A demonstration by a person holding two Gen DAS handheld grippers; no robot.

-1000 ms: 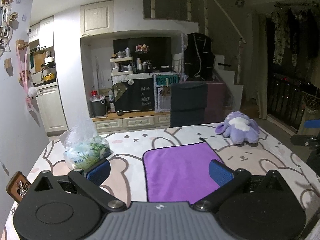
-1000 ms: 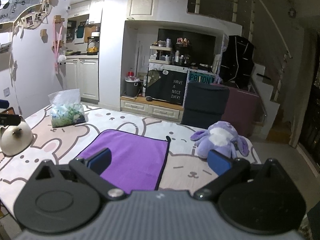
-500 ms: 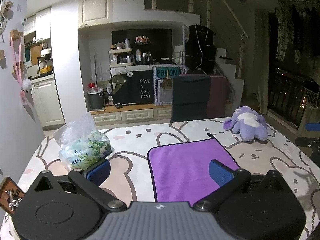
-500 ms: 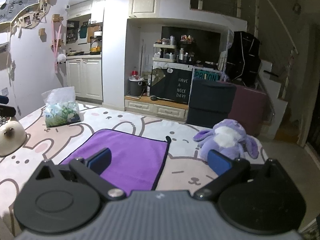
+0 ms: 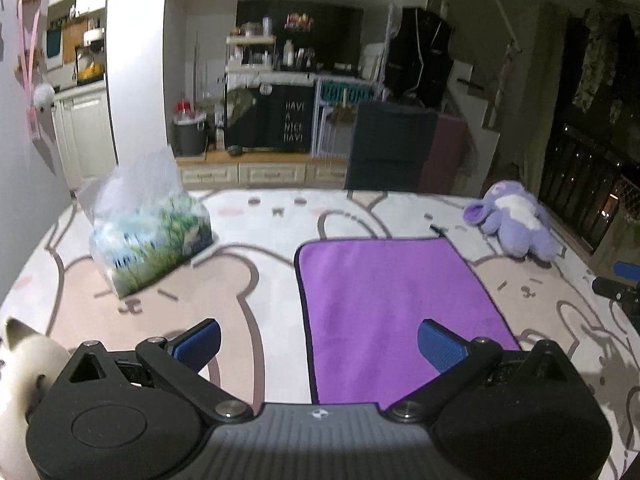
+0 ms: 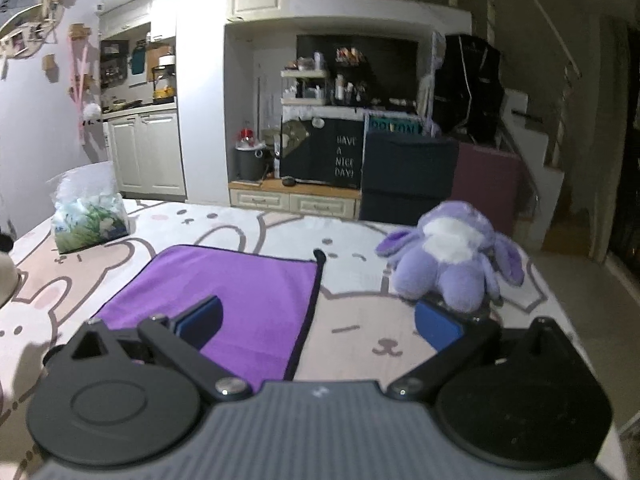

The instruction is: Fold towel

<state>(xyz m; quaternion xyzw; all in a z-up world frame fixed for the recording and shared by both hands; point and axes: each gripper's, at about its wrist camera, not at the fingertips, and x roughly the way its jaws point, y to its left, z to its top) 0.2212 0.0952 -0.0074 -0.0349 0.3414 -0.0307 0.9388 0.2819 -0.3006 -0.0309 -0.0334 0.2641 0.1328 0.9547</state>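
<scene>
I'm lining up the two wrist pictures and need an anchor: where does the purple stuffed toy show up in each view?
Left wrist view: the purple stuffed toy sits far right on the table, beyond the purple towel's far right corner.
Right wrist view: it sits right of centre, just beyond the right finger of the right gripper, right of the towel.
Shared landmark: the tissue pack on the table's left side.

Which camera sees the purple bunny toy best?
The right wrist view: the purple plush toy sits big and close, just beyond the open right gripper. The left wrist view shows it small, off at the table's right edge.
</scene>
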